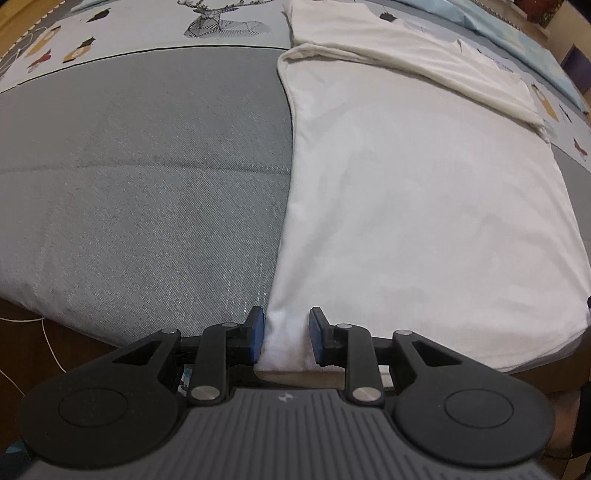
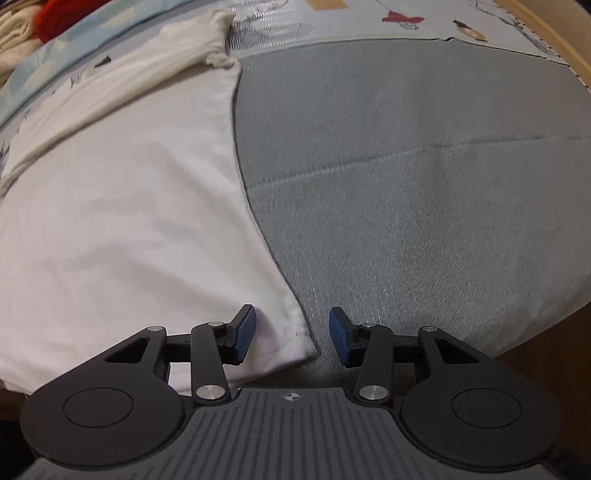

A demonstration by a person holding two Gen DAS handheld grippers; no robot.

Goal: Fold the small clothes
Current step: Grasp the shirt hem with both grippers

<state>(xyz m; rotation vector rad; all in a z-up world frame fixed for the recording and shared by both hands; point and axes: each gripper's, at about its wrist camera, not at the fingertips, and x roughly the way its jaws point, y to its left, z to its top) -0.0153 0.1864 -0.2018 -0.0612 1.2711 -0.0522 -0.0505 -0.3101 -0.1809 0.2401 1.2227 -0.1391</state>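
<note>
A white garment (image 1: pixel 406 203) lies spread flat on the grey bedspread (image 1: pixel 147 184), reaching to the bed's near edge. My left gripper (image 1: pixel 287 334) points steeply down at its near left corner. That corner sits slightly bunched between the blue pads (image 1: pixel 257 332), which stand apart without clamping it. In the right wrist view the same garment (image 2: pixel 110 221) fills the left half. My right gripper (image 2: pixel 291 334) is open over its near right hem corner. Its left pad (image 2: pixel 243 336) rests over the cloth and its right pad (image 2: pixel 341 339) over bare bedspread (image 2: pixel 406 184).
A cream garment (image 1: pixel 406 48) lies folded across the far edge of the white one, also seen as the cream garment (image 2: pixel 129 74). Behind it is a printed sheet with a deer (image 1: pixel 210 22). A red item (image 2: pixel 62 14) and pale cloths sit far left. A white cord (image 1: pixel 48 343) hangs below the bed edge.
</note>
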